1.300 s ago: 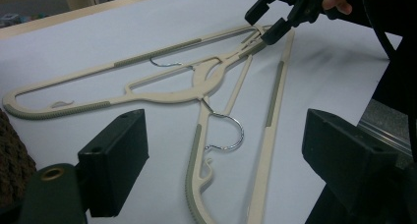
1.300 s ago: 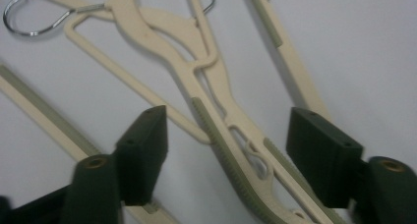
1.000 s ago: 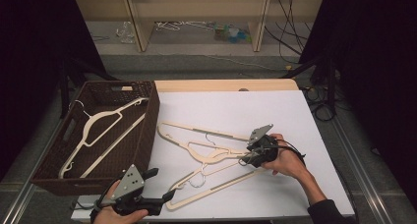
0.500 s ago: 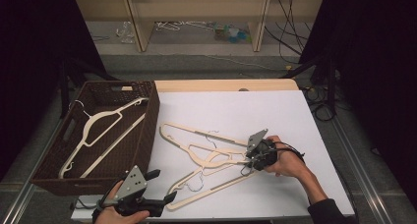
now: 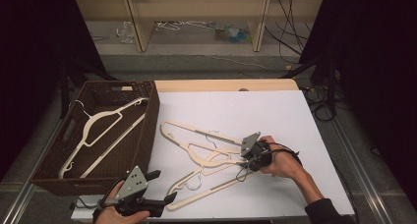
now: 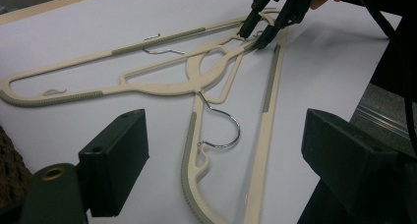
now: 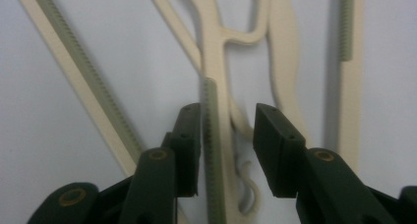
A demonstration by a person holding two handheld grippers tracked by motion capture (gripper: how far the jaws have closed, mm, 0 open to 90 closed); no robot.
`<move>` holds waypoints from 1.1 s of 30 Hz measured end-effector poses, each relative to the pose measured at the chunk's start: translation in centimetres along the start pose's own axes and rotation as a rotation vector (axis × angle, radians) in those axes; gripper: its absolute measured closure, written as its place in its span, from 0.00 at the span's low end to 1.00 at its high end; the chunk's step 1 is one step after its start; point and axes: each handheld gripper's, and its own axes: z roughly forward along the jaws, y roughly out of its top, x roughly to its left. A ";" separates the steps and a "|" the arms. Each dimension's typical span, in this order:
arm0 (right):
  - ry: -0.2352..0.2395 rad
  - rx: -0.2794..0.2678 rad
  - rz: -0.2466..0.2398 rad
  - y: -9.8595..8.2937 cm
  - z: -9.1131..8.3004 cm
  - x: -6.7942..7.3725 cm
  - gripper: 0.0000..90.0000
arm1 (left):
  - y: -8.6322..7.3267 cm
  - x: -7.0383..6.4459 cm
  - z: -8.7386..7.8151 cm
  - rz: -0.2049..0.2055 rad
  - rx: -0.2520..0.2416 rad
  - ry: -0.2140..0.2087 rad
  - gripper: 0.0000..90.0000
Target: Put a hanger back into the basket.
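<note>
Cream plastic hangers (image 5: 196, 134) lie overlapping on the white table top (image 5: 255, 111). My right gripper (image 5: 243, 162) points left into them. In the right gripper view its jaws (image 7: 226, 121) are open and straddle one hanger arm (image 7: 215, 150) that has a grey ribbed strip. My left gripper (image 5: 166, 184) is at the table's near edge, its jaws (image 6: 226, 160) wide open on nothing. Ahead of it lies a hanger with a metal hook (image 6: 222, 130), and my right gripper (image 6: 252, 37) touches the hangers farther off.
A dark brown wicker basket (image 5: 147, 116) stands at the table's left and holds one cream hanger (image 5: 98, 128). Beyond the table is a low wooden shelf (image 5: 196, 17) with cables on the floor. Black curtains flank both sides.
My right gripper has slid a little left and nearer, onto the hanger arm. My left gripper has barely moved.
</note>
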 end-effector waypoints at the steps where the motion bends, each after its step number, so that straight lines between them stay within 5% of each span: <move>1: 0.010 0.009 0.012 0.0 0.0 0.0 0.79 | 0.0 0.0 0.0 0.000 0.001 0.000 0.20; 3: 0.044 0.014 0.011 0.0 0.0 0.0 0.87 | 0.0 0.0 0.0 0.000 0.002 -0.002 0.20; 10: 0.035 0.060 -0.037 0.8 -0.1 0.3 0.89 | -0.1 0.2 -0.1 -0.006 0.000 0.001 0.20; 21: 0.043 0.054 -0.026 1.0 -1.1 0.3 0.89 | -0.1 0.2 0.3 0.006 0.012 0.005 0.21; 31: 0.059 0.056 -0.017 2.7 -3.8 0.4 0.89 | 0.1 1.0 4.5 0.120 0.113 0.068 0.24; 33: 0.057 0.063 -0.019 2.8 -4.1 0.4 0.89 | 0.3 1.1 5.8 0.118 0.117 0.084 0.25</move>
